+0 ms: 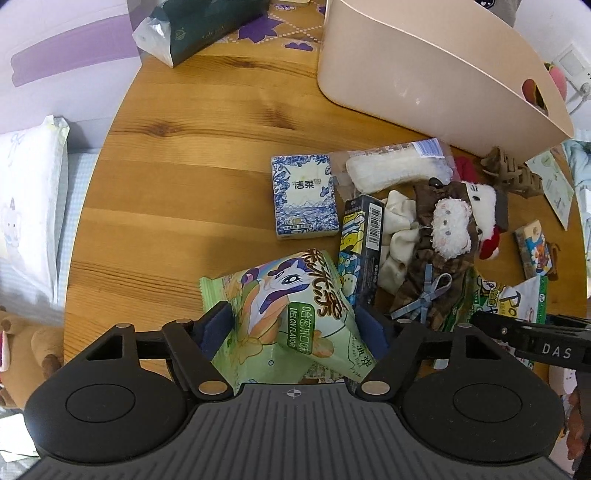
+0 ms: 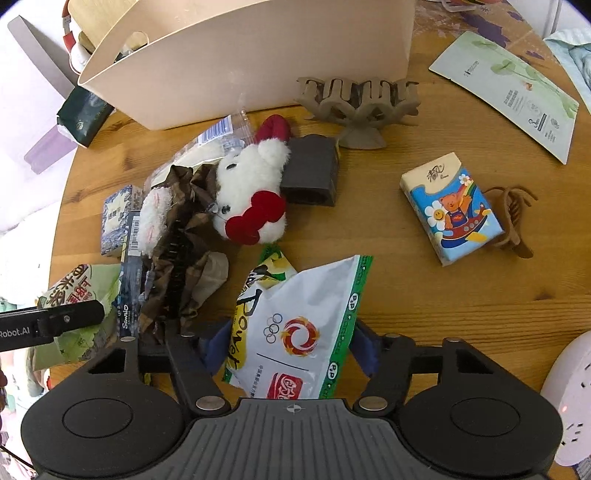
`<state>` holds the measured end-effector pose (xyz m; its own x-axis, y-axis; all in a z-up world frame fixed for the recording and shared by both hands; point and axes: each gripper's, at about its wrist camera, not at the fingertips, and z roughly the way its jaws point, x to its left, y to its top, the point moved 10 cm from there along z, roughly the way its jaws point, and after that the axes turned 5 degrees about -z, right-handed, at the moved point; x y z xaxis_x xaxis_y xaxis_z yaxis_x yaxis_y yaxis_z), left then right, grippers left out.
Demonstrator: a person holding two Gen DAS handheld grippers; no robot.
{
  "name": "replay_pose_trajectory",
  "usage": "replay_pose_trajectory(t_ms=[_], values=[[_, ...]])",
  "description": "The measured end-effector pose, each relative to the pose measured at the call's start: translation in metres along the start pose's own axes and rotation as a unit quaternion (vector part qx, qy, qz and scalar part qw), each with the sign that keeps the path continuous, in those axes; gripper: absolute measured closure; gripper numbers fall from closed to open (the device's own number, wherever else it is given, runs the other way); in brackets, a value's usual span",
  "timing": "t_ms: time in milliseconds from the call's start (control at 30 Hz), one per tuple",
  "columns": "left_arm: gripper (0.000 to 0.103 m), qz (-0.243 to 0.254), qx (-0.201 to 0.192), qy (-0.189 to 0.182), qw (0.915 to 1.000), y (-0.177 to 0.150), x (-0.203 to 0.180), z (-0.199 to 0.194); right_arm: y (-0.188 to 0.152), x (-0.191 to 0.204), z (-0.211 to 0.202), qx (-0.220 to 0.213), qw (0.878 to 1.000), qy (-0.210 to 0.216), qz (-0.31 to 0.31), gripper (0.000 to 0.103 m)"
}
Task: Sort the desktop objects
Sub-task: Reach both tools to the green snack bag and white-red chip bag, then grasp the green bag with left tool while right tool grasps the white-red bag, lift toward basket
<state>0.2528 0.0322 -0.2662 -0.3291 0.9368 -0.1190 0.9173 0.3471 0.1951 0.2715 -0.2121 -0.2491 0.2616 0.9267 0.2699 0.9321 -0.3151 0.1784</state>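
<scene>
My left gripper is shut on a green melon-flavour snack bag, held between its blue pads above the wooden table. My right gripper is shut on a white snack pouch with a red swirl logo. A cream storage bin stands at the table's back; it also shows in the right wrist view. A pile lies between the grippers: a white plush dog, brown plaid cloth, a blue-white tissue pack and a dark cartoon box.
A bear-print tissue pack and a brown hair claw lie to the right. A tan claw clip sits by the bin, beside a dark box. A pale green leaflet lies far right. A dark green tissue pack lies far left.
</scene>
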Motion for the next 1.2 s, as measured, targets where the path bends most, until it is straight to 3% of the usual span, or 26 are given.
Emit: replay_pose_trajectory(t_ms=[300, 600, 733, 1200], values=[[0.036, -0.006, -0.001, -0.026, 0.9996, 0.0, 0.003, -0.009, -0.006, -0.004, -0.011, -0.022, 1.0, 0.005, 0.007, 0.049], [0.037, -0.009, -0.022, -0.054, 0.9983, 0.016, 0.001, -0.039, 0.006, -0.01, -0.062, -0.075, 0.997, 0.004, 0.025, 0.05], [0.037, -0.01, -0.031, -0.085, 0.9959, 0.033, -0.01, -0.057, 0.028, -0.011, -0.085, -0.107, 0.994, -0.006, 0.008, 0.05], [0.037, 0.031, -0.118, -0.106, 0.9869, 0.124, -0.047, -0.109, 0.118, -0.014, -0.155, -0.208, 0.978, -0.028, -0.016, 0.05]])
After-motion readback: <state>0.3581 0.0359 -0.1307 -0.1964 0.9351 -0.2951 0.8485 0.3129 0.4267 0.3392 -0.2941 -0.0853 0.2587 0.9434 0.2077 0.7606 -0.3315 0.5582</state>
